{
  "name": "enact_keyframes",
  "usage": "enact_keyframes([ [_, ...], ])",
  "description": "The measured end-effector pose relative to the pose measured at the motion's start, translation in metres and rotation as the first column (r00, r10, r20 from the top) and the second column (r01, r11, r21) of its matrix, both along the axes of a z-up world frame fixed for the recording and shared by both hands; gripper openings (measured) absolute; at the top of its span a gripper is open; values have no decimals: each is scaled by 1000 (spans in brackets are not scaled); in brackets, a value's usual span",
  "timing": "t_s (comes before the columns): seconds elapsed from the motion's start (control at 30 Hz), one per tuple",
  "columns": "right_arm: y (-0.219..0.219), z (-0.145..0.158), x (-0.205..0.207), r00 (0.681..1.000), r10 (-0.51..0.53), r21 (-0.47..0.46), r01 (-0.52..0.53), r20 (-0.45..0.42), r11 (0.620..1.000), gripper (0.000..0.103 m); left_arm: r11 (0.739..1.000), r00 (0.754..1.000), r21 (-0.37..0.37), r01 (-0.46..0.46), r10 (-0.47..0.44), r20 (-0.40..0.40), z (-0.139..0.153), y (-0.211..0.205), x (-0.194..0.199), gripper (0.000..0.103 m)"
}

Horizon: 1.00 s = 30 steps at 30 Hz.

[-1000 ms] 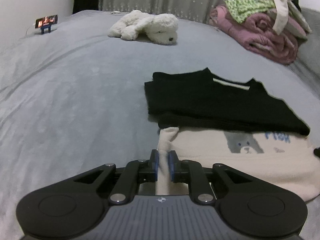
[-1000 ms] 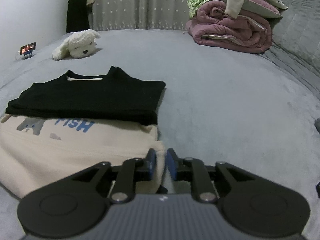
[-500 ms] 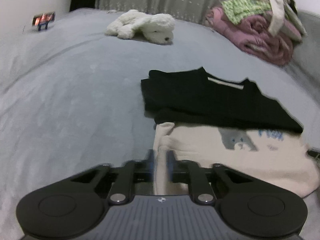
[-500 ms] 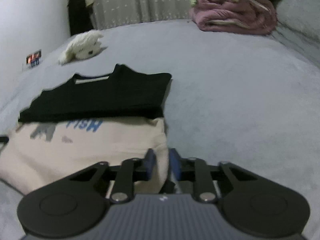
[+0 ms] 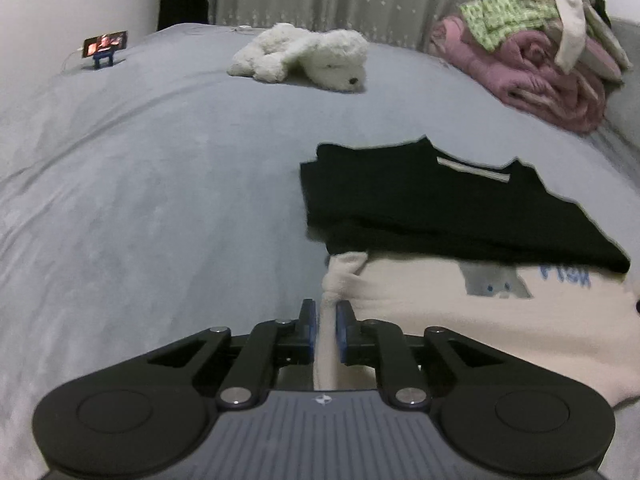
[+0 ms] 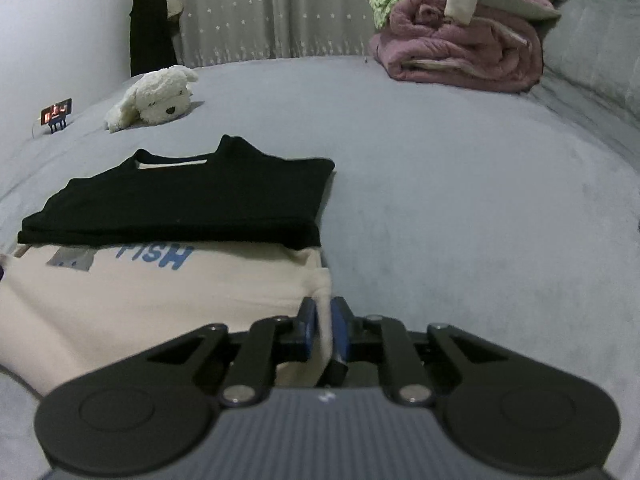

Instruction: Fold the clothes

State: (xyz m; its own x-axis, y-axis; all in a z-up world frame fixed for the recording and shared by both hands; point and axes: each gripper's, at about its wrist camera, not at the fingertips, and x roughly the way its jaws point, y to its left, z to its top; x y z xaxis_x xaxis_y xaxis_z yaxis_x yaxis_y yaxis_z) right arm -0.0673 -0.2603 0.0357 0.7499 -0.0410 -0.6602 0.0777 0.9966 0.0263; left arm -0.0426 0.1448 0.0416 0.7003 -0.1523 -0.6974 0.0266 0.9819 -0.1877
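holding the cream sweatshirt by its near corners, left gripper and right gripper each have their fingers pinched on cloth; since a second ago the near edge has lifted slightly off the bed, so a fold toward the folded black shirt looks underway

A wide bed is covered in grey plush fabric. Behind it a grey star-patterned curtain is hung beside a pale wall. The room is dimly lit.
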Motion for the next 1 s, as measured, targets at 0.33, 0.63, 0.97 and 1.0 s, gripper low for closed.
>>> enact_keyframes([
  [0.33, -35, 23, -47, 999, -27, 243, 32, -25, 969, 33, 973, 996, -217, -74, 59, -72, 4, 42, -42, 19],
  [0.63, -41, 23, -75, 996, 55, 350, -27, -69, 936, 39, 969, 996, -247, -27, 5, -92, -6, 34, -71, 30],
  [0.97, -27, 10, -71, 991, 50, 283, -14, -121, 959, 11, 982, 994, -187, -30, 10, -107, -11, 19, -69, 7],
  [1.0, -28, 12, -72, 993, 49, 291, -15, -109, 957, 11, 981, 994, -192, -27, 6, -105, -9, 20, -70, 6],
])
